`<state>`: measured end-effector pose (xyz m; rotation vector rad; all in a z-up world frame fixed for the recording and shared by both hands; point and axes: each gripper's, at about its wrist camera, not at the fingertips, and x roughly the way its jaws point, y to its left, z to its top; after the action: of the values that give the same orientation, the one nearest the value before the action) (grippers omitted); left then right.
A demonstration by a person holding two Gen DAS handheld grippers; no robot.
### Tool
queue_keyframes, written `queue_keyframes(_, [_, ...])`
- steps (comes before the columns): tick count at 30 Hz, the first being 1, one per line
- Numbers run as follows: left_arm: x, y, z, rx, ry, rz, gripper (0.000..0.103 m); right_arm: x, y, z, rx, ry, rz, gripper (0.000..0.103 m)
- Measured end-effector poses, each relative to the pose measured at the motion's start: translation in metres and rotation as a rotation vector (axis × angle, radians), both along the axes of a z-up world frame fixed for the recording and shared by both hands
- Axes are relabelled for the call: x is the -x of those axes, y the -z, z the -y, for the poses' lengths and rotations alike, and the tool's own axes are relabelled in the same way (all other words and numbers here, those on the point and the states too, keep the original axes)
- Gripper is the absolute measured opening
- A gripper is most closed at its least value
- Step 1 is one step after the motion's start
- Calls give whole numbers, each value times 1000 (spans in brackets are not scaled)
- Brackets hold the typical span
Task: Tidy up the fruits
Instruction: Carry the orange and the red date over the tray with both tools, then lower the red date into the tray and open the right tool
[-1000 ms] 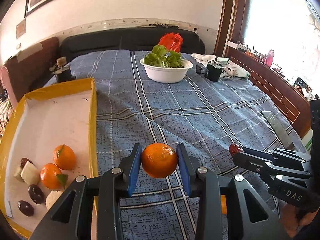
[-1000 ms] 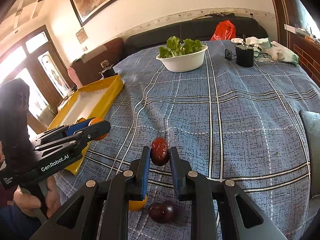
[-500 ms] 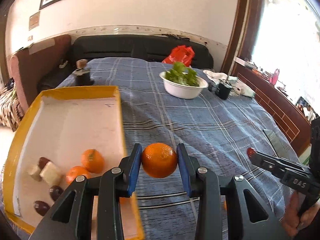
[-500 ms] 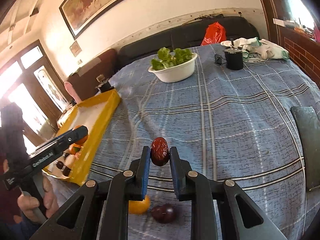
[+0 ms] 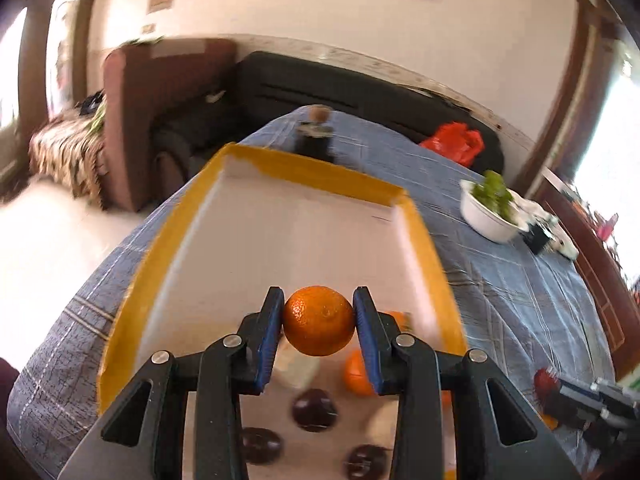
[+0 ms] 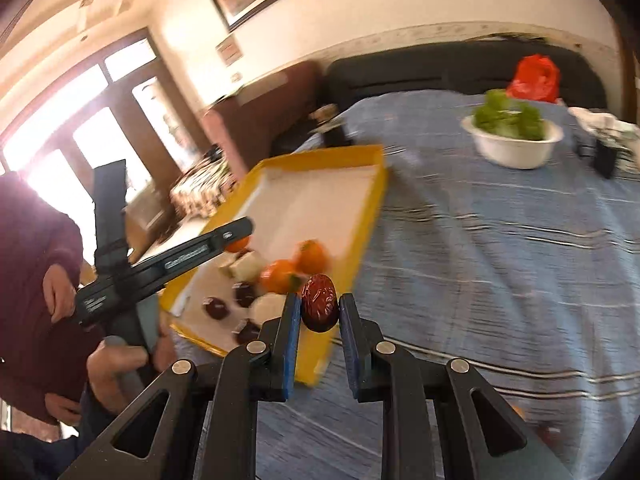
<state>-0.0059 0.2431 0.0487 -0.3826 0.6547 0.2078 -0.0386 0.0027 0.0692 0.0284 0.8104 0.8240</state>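
My left gripper (image 5: pixel 319 320) is shut on an orange mandarin (image 5: pixel 319 321) and holds it above the near end of the yellow-rimmed tray (image 5: pixel 312 170). Under it lie two mandarins (image 5: pixel 358 374), dark dates (image 5: pixel 313 409) and pale pieces. My right gripper (image 6: pixel 319 307) is shut on a dark red date (image 6: pixel 319 303), just right of the tray's near corner (image 6: pixel 316 364). The right wrist view shows the left gripper (image 6: pixel 236 242) over the tray, and mandarins (image 6: pixel 311 257) and dates (image 6: pixel 216 307) inside it.
A blue plaid cloth (image 6: pixel 500 264) covers the table. A white bowl of greens (image 6: pixel 514 140) and a red bag (image 6: pixel 534 78) stand at the far side. A dark small object (image 5: pixel 314 136) stands behind the tray. A sofa and armchair lie beyond.
Both grippers have swung left toward the tray with their fruit. The left gripper with the mandarin is now over the tray; the right gripper with the date has come up to the tray's corner.
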Motion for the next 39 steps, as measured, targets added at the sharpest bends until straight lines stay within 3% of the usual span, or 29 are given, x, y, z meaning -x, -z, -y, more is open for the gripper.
queue_keyframes(3, [-2,7,-8,43,-9,-22,35,-2,6,-28,20,-31,-8,23])
queue_keyframes(10, [-6,13,-2,17,-4,-49,35,-8,28,-63,71,-42,5,23])
queue_keyframes(26, [-9,12,19,-95,36,-57,35,-17,40,-64,97,-27,48,23])
queue_keyframes(39, [-9,13,25,-140,33,-61,35,-11,40,-67,120,-29,90,23])
